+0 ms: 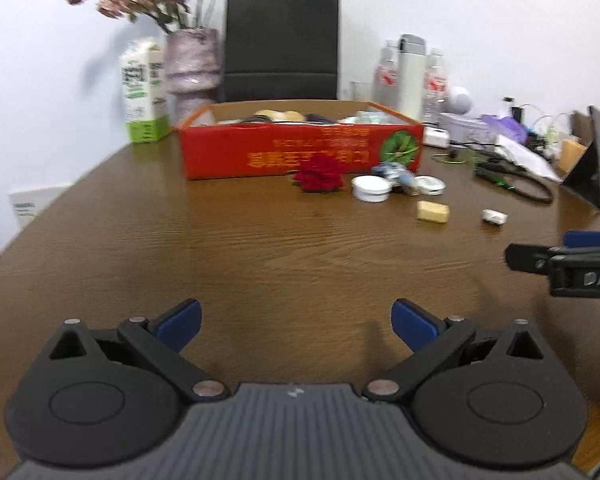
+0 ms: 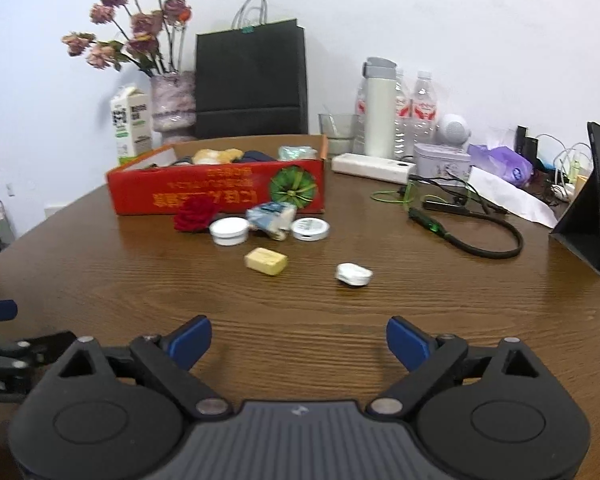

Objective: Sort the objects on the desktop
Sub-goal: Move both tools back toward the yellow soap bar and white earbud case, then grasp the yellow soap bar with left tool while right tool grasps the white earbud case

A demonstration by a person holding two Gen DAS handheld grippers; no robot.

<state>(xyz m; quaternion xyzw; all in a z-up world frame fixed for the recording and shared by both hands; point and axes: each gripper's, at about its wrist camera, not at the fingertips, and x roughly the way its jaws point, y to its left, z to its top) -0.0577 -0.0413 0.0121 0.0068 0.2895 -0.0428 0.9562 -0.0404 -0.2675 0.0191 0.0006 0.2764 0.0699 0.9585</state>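
A red cardboard box (image 1: 300,152) (image 2: 216,192) holding several items stands mid-table. In front of it lie a red rose (image 1: 320,174) (image 2: 194,214), a white jar (image 1: 371,188) (image 2: 229,231), a crumpled blue-white packet (image 2: 272,218), a round tin (image 1: 430,185) (image 2: 310,228), a yellow block (image 1: 433,212) (image 2: 266,261) and a small white case (image 1: 494,216) (image 2: 354,275). My left gripper (image 1: 296,324) is open and empty, well short of them. My right gripper (image 2: 299,340) is open and empty; it also shows at the right edge of the left wrist view (image 1: 564,264).
At the back stand a milk carton (image 2: 130,124), a vase of dried flowers (image 2: 172,100), a black paper bag (image 2: 250,80), a white flask and water bottles (image 2: 396,108). Cables (image 2: 468,224), papers and a black tablet stand (image 2: 596,200) crowd the right. The wooden table (image 2: 340,308) edge curves left.
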